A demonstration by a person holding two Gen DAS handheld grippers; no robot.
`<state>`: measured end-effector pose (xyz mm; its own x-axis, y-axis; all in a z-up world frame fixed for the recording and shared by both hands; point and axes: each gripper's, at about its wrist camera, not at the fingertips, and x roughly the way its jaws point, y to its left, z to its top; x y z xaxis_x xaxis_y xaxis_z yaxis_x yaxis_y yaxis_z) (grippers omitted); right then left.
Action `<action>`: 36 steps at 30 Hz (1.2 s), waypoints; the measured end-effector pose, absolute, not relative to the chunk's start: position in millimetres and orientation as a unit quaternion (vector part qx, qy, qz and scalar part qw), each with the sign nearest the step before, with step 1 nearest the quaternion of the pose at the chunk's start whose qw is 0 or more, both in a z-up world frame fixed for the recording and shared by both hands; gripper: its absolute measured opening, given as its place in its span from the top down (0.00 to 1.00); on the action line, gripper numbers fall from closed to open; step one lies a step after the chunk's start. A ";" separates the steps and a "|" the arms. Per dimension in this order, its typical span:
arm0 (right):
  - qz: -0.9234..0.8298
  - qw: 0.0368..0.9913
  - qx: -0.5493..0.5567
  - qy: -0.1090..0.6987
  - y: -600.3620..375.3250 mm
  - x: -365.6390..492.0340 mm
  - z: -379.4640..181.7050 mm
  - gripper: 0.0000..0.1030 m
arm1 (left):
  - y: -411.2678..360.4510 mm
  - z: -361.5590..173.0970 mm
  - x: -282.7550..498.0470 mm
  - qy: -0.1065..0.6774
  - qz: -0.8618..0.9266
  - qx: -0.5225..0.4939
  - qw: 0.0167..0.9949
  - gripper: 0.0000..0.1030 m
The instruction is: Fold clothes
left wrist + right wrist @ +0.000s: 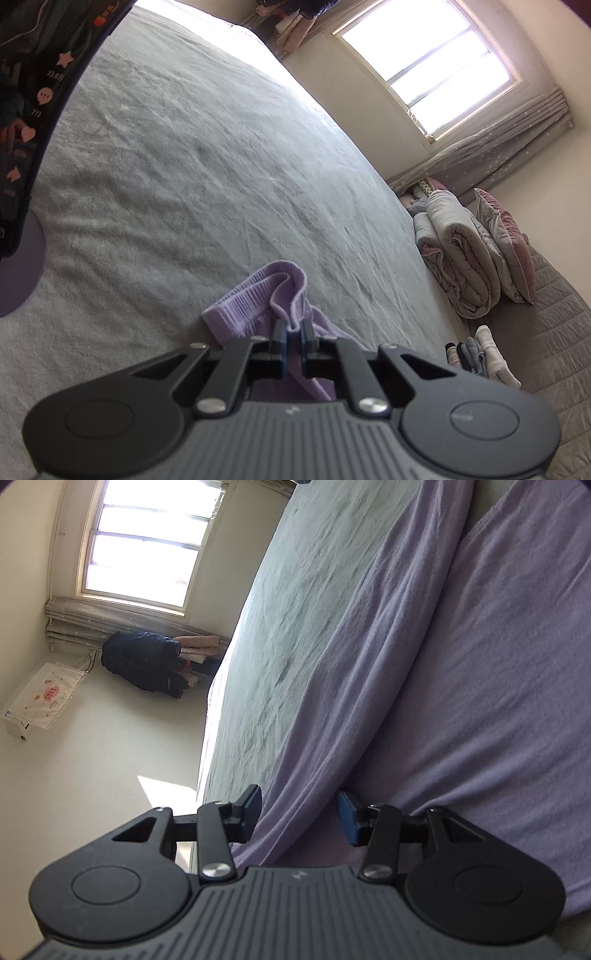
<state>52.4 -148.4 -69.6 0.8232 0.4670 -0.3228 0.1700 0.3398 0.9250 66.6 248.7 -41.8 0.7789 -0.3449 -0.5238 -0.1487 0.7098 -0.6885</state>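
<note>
A phone screen (26, 122) above the bed (207, 155) shows "772". The lilac garment (461, 672) lies spread on that bed, soft and creased, its ribbed hem (258, 291) bunched. The left gripper (293, 341) is clenched on the hem; the right gripper (301, 814) gapes around a fold.

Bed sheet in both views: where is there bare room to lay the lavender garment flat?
The grey bed sheet lies bare from the pinched lavender garment in the left gripper up to the bright far edge. Crowded: the rolled quilts and small folded pile alongside.
</note>
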 end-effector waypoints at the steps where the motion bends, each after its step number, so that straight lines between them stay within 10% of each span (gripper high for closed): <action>1: 0.096 0.766 0.571 0.280 -149.6 53.8 -69.6 0.52 | 249.6 -43.3 66.7 0.331 -0.055 -0.377 0.864 0.94; 10: 0.089 0.715 0.668 0.183 -191.0 66.6 -88.1 0.63 | 252.7 -50.0 71.1 0.341 -0.046 -0.381 0.858 0.94; 17: 0.084 0.705 0.694 0.124 -212.8 67.9 -87.7 0.95 | 248.1 -50.8 82.5 0.340 -0.051 -0.372 0.862 0.94; 23: 0.115 0.740 0.652 0.116 -212.5 65.8 -64.2 0.95 | 252.1 -50.6 82.0 0.328 -0.065 -0.396 0.855 0.94; 28: 0.156 0.763 0.603 0.172 -192.9 55.4 -57.6 0.85 | 252.3 -43.9 77.1 0.306 -0.084 -0.404 0.858 0.94; 31: 0.176 0.761 0.587 0.213 -176.4 52.7 -60.0 0.34 | 252.2 -41.8 75.1 0.299 -0.089 -0.406 0.859 0.94; 36: 0.203 0.743 0.579 0.268 -147.6 52.0 -63.5 0.30 | 252.6 -40.2 72.6 0.293 -0.093 -0.409 0.859 0.94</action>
